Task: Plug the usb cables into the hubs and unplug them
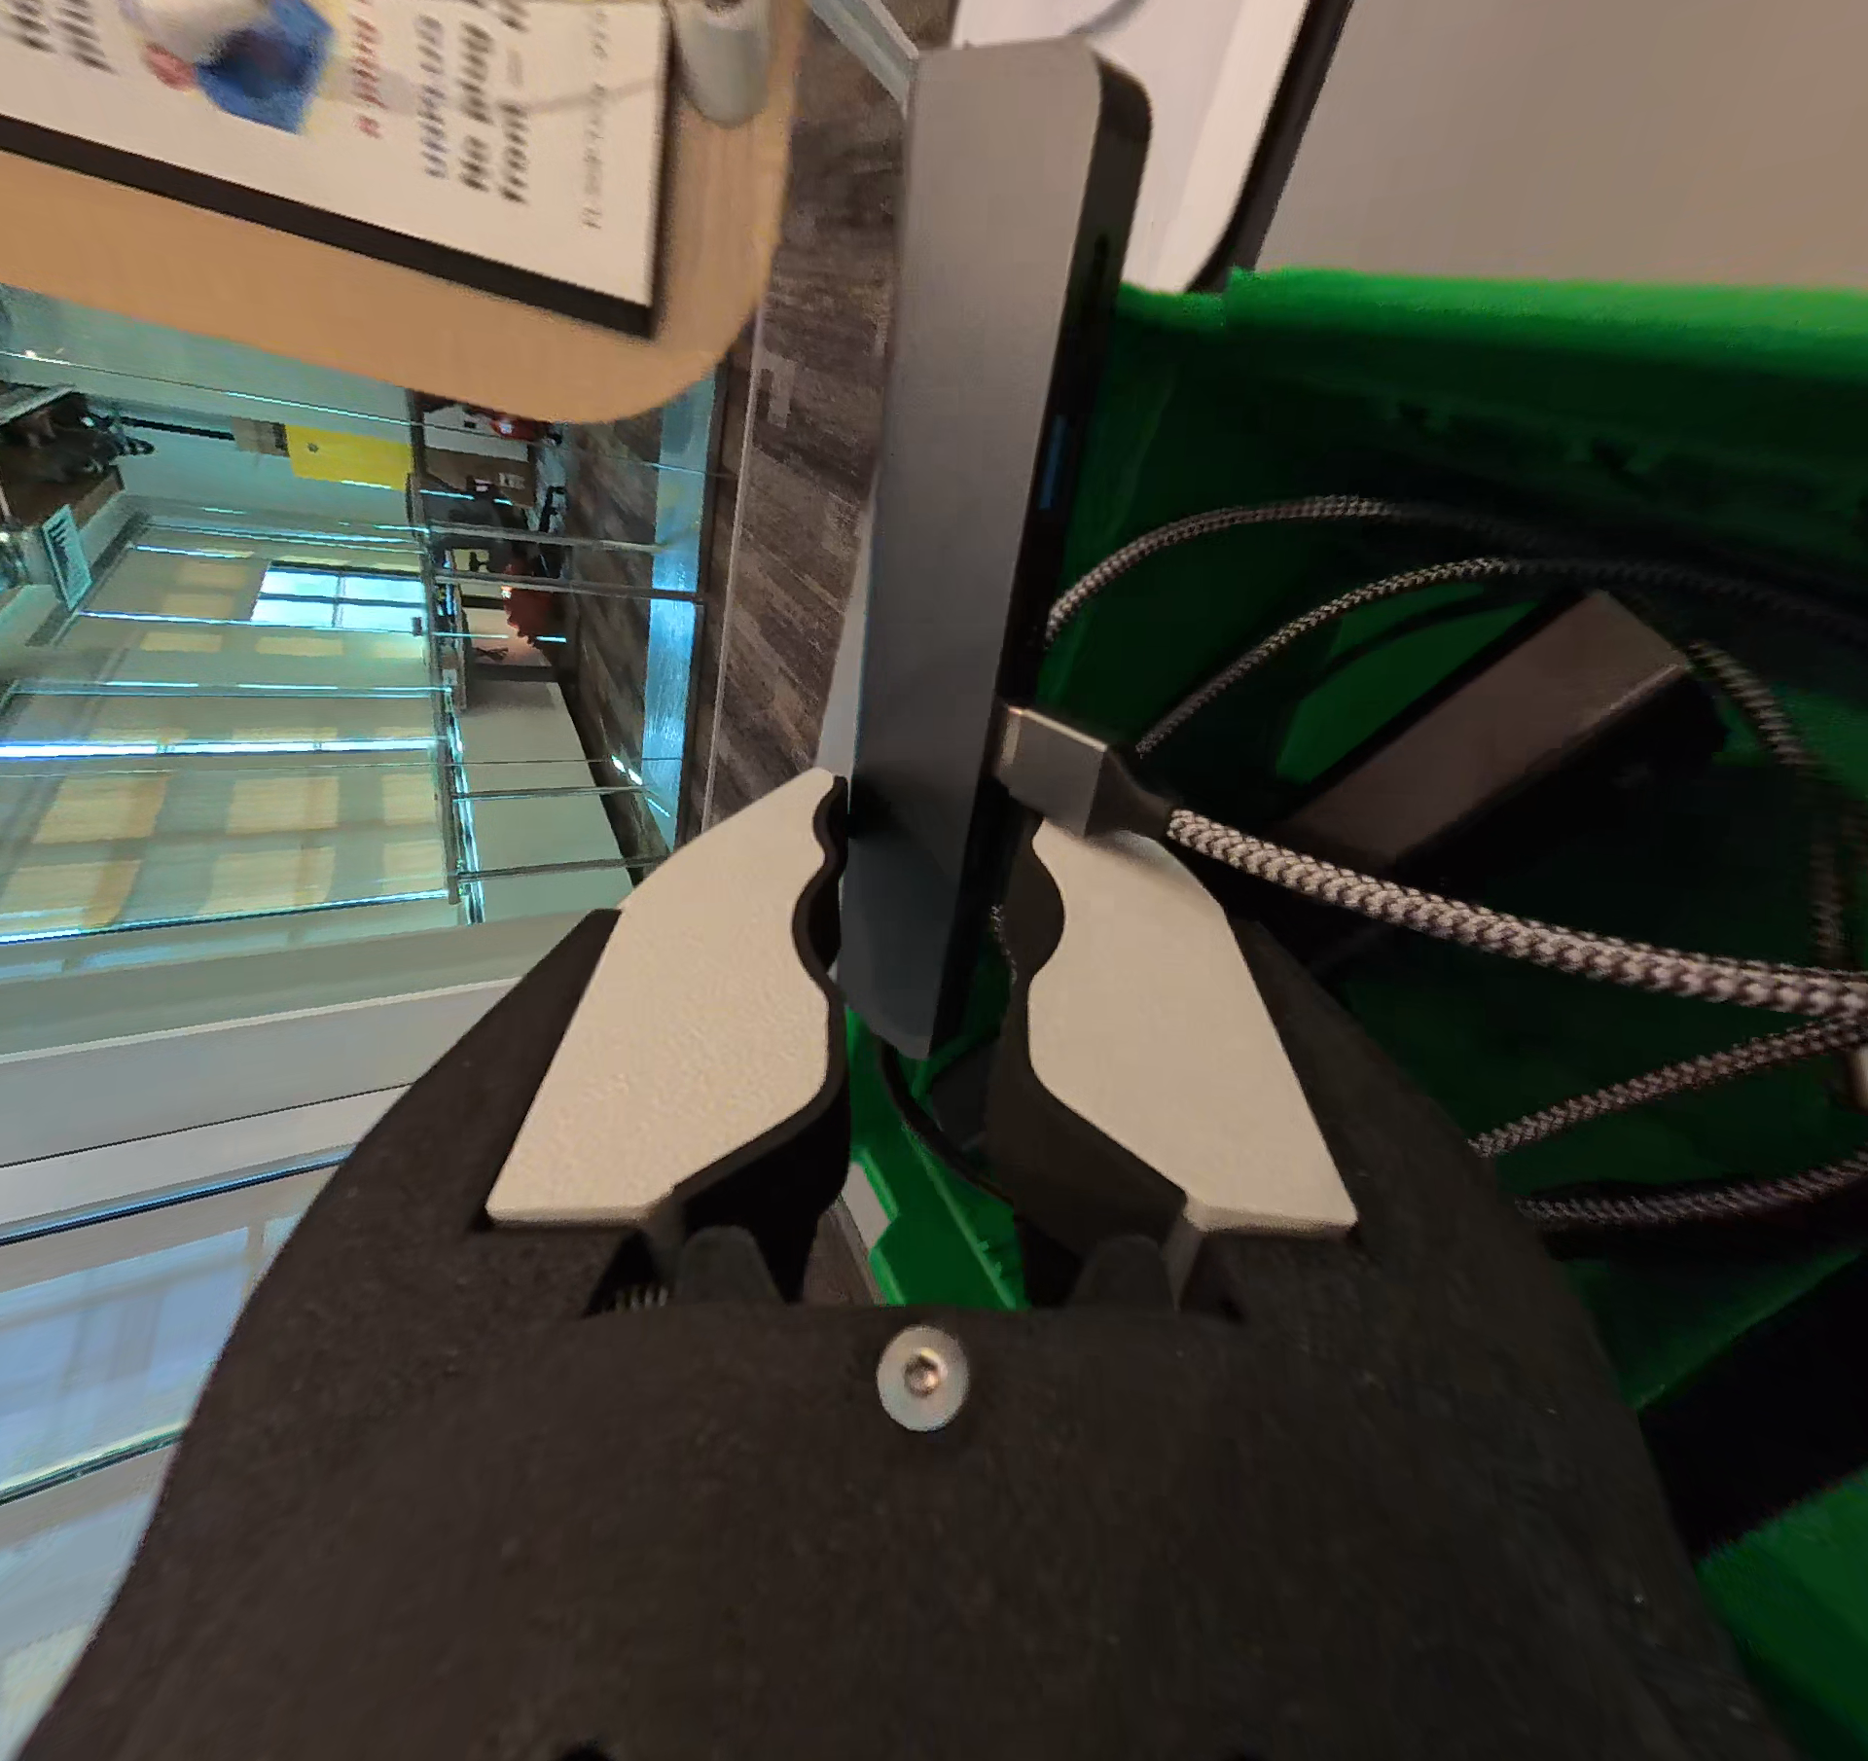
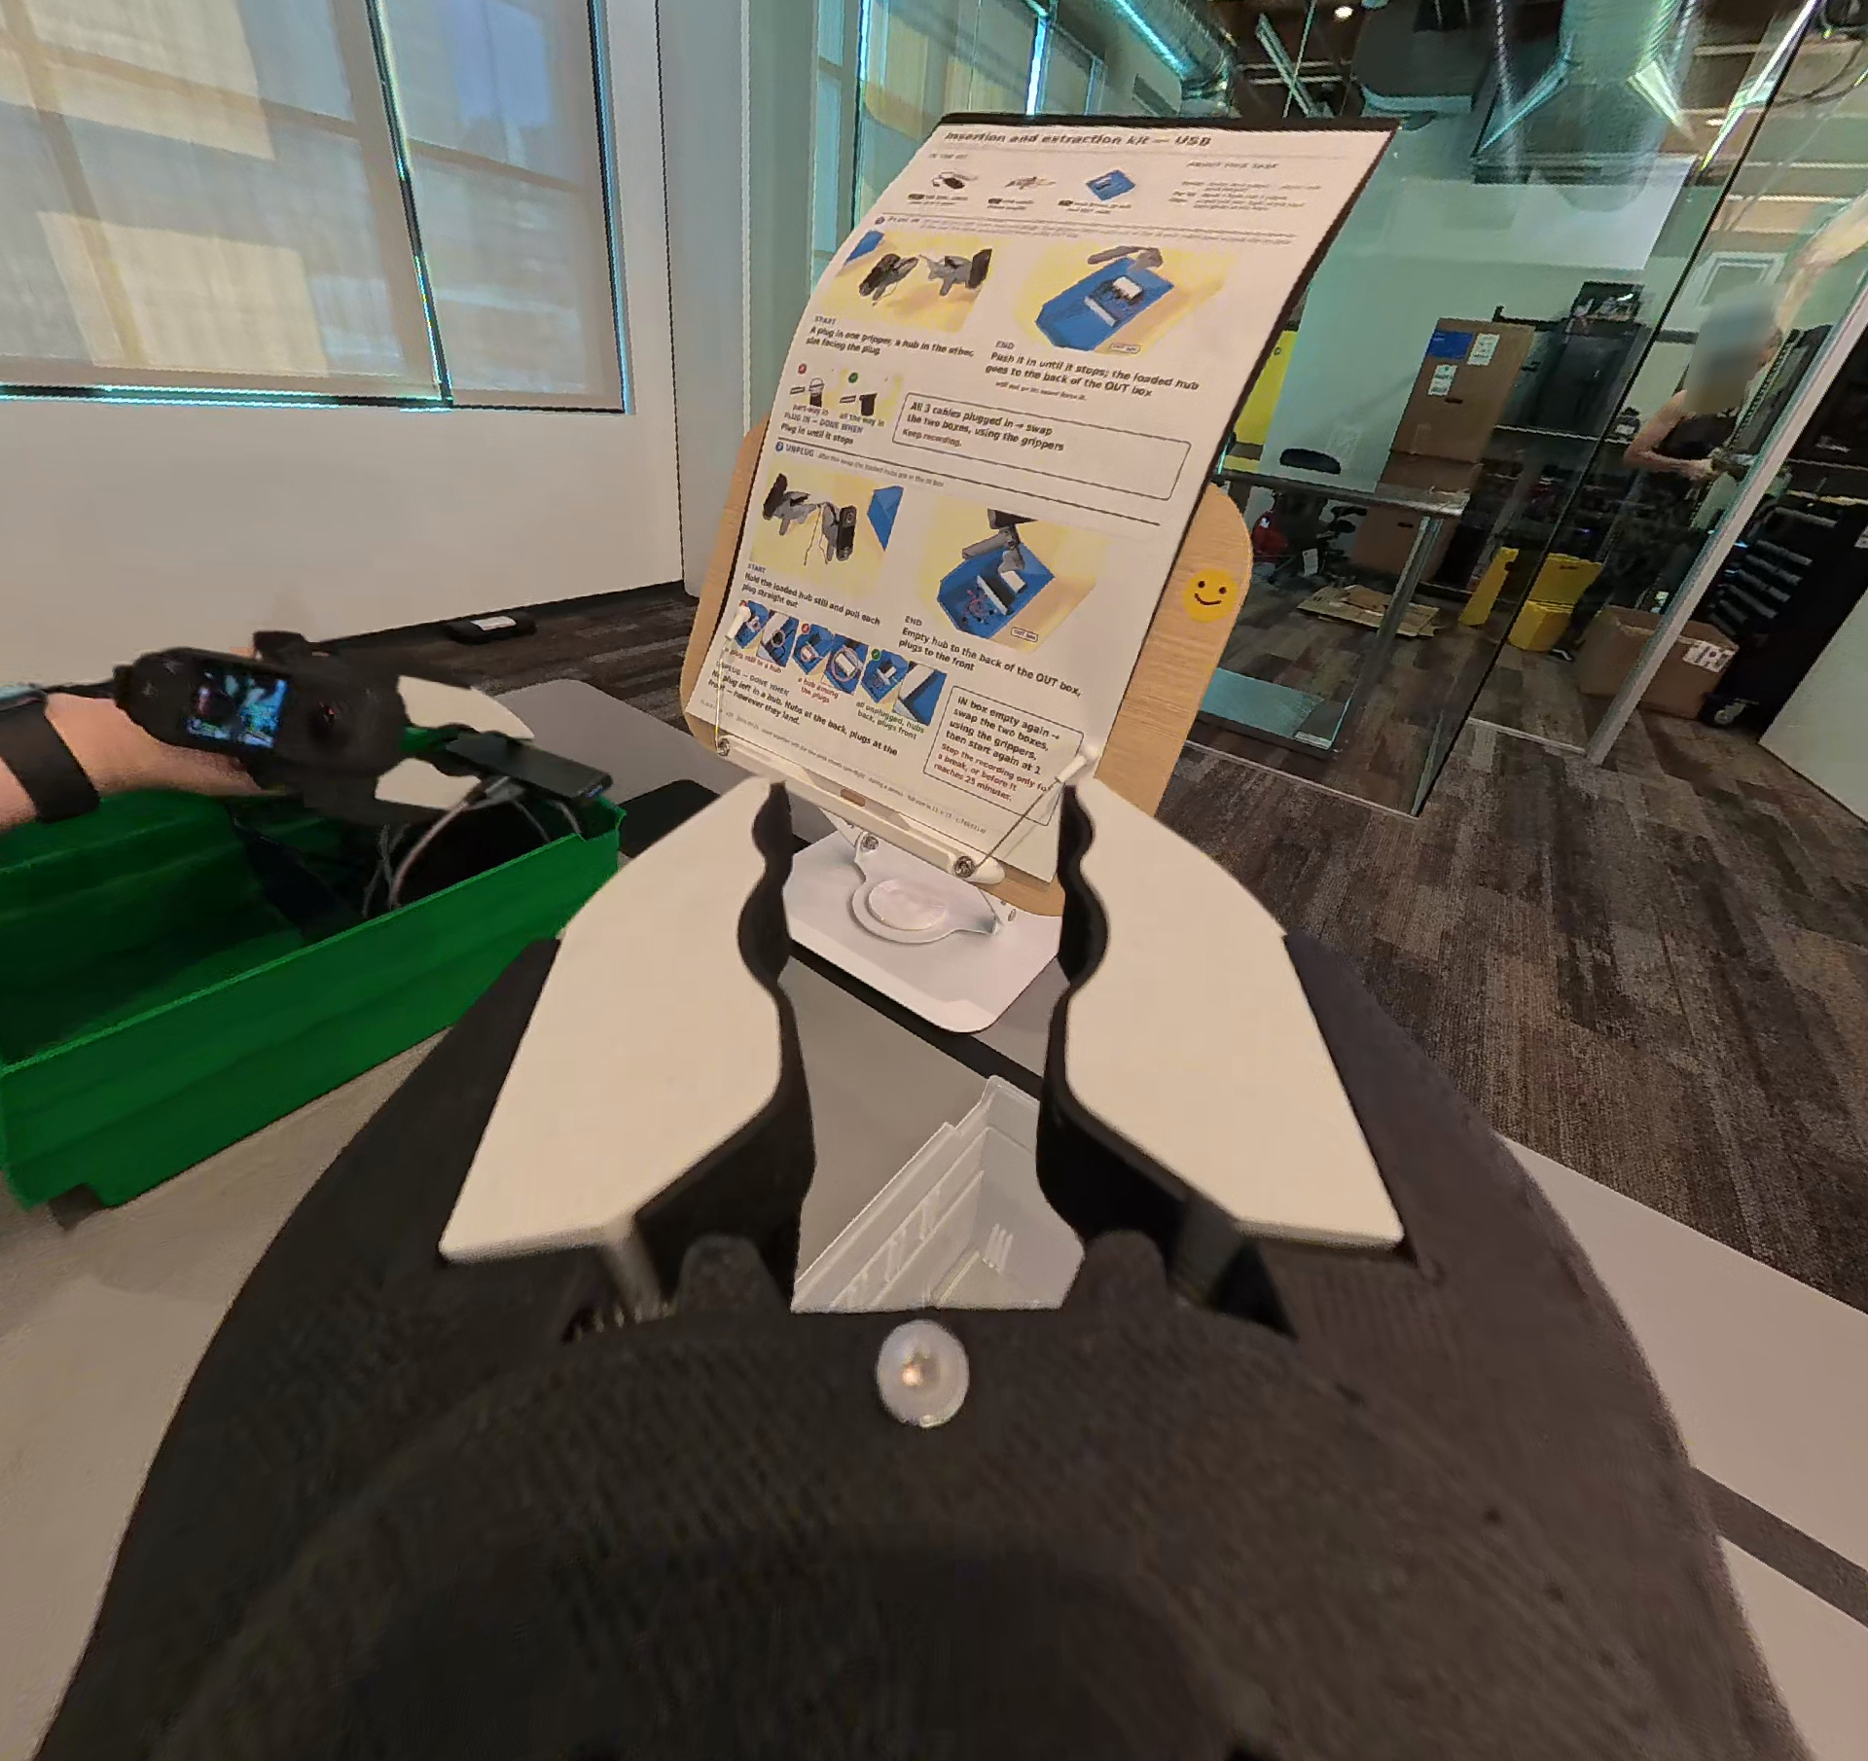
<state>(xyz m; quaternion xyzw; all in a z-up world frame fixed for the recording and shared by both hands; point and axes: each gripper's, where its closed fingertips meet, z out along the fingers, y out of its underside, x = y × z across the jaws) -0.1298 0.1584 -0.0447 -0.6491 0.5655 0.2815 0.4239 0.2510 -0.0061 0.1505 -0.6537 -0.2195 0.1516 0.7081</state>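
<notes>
My left gripper (image 1: 935, 818) is shut on a flat dark grey USB hub (image 1: 970, 520) and holds it on edge above the green bin (image 1: 1466, 348). A grey USB plug (image 1: 1051, 752) on a braided cable (image 1: 1516, 934) sits in the hub's side, just past my fingertips. Another black hub (image 1: 1516, 732) lies in the bin among coiled braided cables. My right gripper (image 2: 920, 843) is open and empty, raised above the table facing the instruction sheet. The left gripper (image 2: 303, 722) with the hub (image 2: 536, 762) also shows at the left of the right wrist view, over the green bin (image 2: 303, 985).
An instruction sheet on a white and wooden stand (image 2: 1011, 459) stands on the table behind the bin. A clear plastic bin (image 2: 940, 1207) lies under my right gripper. A glass wall and office space lie to the right, with a person (image 2: 1708, 419) far off. My right fingertips sit around 45 cm from my left ones.
</notes>
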